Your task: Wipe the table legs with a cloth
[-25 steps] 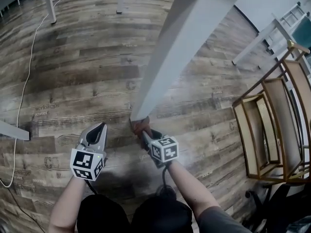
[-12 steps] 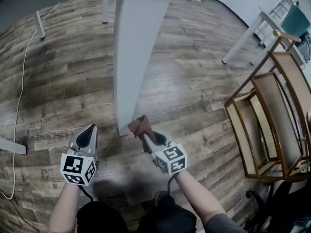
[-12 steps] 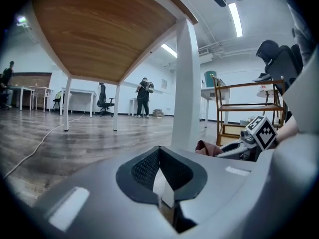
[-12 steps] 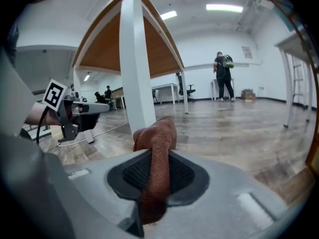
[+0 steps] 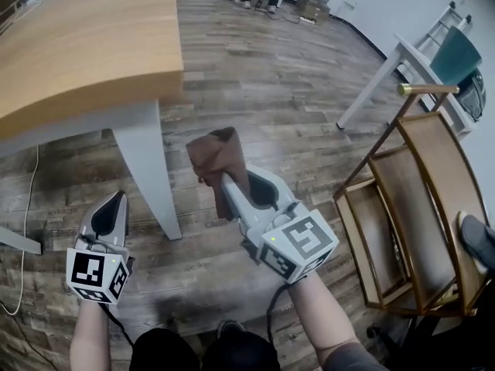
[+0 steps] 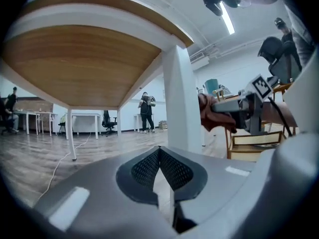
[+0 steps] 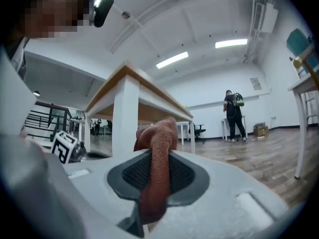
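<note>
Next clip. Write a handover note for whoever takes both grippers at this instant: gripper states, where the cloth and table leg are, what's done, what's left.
Right gripper: shut on the brown cloth, held in the air to the right of the white table leg, not touching it.
Left gripper: shut, empty, low on the left of that leg.
Done: the cloth is gripped. How much of the leg is already wiped cannot be told.
Left: press the cloth to the leg and wipe it, then probably the other legs.
</note>
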`<state>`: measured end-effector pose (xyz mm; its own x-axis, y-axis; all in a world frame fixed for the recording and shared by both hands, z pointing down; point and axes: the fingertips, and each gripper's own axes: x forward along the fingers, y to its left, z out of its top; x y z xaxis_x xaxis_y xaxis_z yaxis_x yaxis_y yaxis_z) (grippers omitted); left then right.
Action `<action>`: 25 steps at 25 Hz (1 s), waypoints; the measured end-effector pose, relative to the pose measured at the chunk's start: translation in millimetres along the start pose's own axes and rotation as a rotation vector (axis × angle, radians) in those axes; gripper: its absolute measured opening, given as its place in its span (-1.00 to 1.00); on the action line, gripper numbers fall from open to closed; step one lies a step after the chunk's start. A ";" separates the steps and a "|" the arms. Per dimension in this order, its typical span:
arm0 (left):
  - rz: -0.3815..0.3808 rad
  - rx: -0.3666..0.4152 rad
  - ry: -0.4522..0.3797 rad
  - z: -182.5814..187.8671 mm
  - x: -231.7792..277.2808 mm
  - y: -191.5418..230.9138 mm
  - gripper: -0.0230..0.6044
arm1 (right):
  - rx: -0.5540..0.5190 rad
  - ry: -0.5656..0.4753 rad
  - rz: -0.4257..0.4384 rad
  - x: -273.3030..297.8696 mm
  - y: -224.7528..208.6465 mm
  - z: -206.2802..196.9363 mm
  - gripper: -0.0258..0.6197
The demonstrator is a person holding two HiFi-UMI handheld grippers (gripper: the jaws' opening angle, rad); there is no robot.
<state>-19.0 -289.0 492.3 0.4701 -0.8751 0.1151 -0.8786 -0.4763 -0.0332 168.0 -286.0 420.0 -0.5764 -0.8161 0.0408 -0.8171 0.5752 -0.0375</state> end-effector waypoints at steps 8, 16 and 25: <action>0.035 -0.061 -0.147 50.9 0.9 1.7 -0.86 | -0.050 -0.171 0.057 14.5 23.8 88.0 -0.72; 0.034 -0.028 -0.214 65.4 -10.9 8.8 -0.86 | -0.065 -0.142 0.084 26.5 50.3 59.1 -0.72; 0.030 -0.017 -0.138 0.3 1.2 5.7 -0.86 | -0.037 -0.008 0.044 36.1 47.7 -36.8 -0.72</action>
<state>-23.3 -292.8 491.9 0.4499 -0.8928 -0.0231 -0.8930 -0.4496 -0.0175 108.0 -286.0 456.4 -0.6115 -0.7906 0.0319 -0.7911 0.6117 -0.0024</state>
